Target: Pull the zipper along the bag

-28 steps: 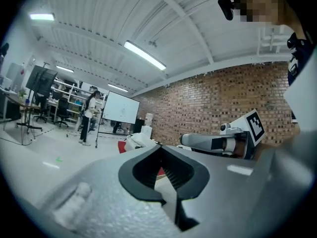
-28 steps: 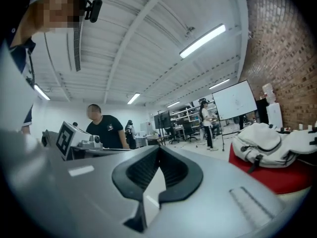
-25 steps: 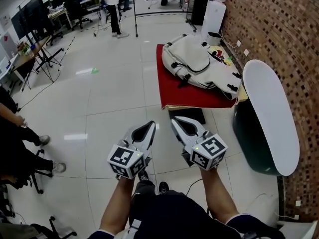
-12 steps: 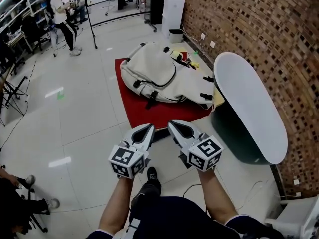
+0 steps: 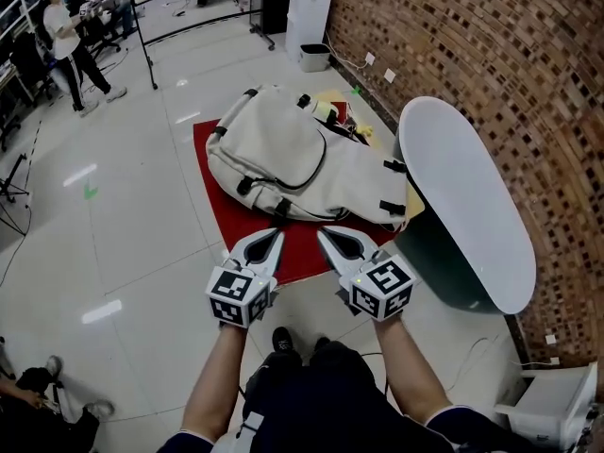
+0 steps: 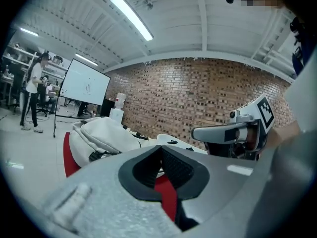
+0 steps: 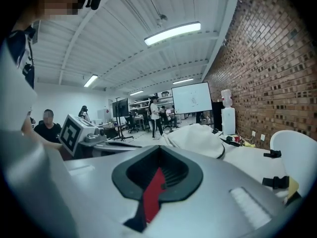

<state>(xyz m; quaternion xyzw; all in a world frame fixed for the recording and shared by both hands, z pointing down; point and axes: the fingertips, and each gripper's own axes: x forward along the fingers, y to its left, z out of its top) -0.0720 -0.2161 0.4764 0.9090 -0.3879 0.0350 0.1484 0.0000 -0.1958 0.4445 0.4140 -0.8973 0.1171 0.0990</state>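
My left tongs (image 5: 275,236) and right tongs (image 5: 327,233) are both clamped shut, holding nothing. The soft, puffy cream fabric backpack (image 5: 283,154) lies at 12 o'clock on a flat red mat (image 5: 209,144). Its long axis runs from 10 to 4 o'clock, and it is much nearer my tips than a second ago.

Brick wall (image 5: 491,55), glossy tiled floor (image 5: 142,225)

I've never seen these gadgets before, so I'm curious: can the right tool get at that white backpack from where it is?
Probably yes. The right tool points at the backpack on the red mat with nothing between them, though its jaws are shut and not yet touching it.
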